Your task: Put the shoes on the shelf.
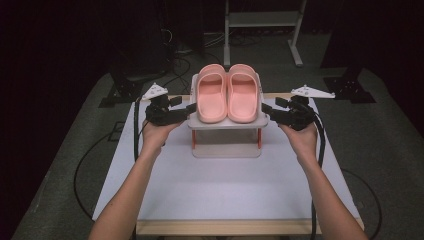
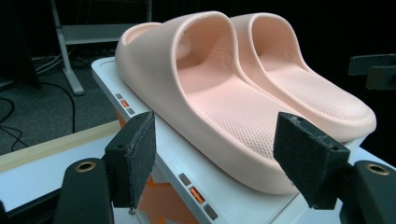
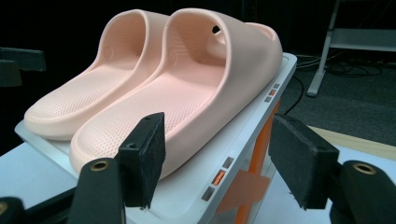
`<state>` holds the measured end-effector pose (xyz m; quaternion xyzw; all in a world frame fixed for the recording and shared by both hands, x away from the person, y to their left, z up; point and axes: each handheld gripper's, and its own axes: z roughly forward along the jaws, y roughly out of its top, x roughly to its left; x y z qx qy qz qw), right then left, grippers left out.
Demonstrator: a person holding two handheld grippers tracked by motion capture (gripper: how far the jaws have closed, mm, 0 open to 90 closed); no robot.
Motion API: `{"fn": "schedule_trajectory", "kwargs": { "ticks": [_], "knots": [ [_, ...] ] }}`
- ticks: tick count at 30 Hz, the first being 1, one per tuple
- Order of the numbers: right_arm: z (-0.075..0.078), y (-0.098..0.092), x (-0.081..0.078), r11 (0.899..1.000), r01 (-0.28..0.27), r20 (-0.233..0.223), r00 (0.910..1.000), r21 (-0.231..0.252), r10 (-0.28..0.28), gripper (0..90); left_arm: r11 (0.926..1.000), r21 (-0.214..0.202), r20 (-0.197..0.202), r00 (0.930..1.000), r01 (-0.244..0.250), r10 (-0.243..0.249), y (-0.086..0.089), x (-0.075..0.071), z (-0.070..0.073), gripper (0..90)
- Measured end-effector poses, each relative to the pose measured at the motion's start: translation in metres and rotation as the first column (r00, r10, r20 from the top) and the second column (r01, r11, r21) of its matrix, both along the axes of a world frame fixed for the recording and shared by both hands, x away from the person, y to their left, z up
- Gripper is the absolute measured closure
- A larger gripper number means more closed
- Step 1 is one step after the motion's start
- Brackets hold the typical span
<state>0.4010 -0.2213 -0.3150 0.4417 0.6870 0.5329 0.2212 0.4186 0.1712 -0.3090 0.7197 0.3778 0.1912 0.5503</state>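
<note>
Two pink slippers (image 1: 228, 93) sit side by side on a small white stand (image 1: 227, 122) on the worktop (image 1: 225, 190). The left claw (image 1: 190, 108) and right claw (image 1: 265, 108) flank the stand, both gaping wide and empty. A grip on the soft rim may slip, and any shove could topple the light stand.

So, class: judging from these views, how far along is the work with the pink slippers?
Done: the two pink slippers sit side by side on the white stand. In hand: the left gripper and right gripper flank the stand, both open, each gripper view aimed at the heel end of the nearer slipper. Left: nothing is gripped yet; closing on a slipper probably comes next.
</note>
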Motion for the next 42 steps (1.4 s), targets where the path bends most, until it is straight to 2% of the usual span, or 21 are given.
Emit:
{"fn": "schedule_trajectory", "kwargs": {
  "ticks": [13,19,28,42],
  "knots": [
    [-0.004,0.002,-0.012,1.000,-0.030,0.008,0.9995,-0.009,0.030,35.0,1.0000,-0.006,0.009,1.0000,0.004,-0.004,0.002,-0.008,-0.001,26.6],
    [-0.007,0.000,-0.016,0.999,-0.033,0.000,0.9994,-0.011,0.033,33.5,0.9999,-0.013,0.011,0.9999,0.003,-0.003,0.004,-0.013,-0.002,26.0],
    [-0.013,-0.004,-0.022,0.999,-0.034,-0.001,0.9994,-0.006,0.034,32.4,1.0000,0.001,0.020,0.9998,-0.001,0.001,0.005,-0.020,-0.004,23.3],
    [-0.021,-0.012,-0.030,1.000,-0.026,-0.010,0.9996,0.000,0.026,31.1,1.0000,0.000,0.022,0.9998,0.003,-0.003,0.005,-0.030,-0.009,20.8]
  ]
}}
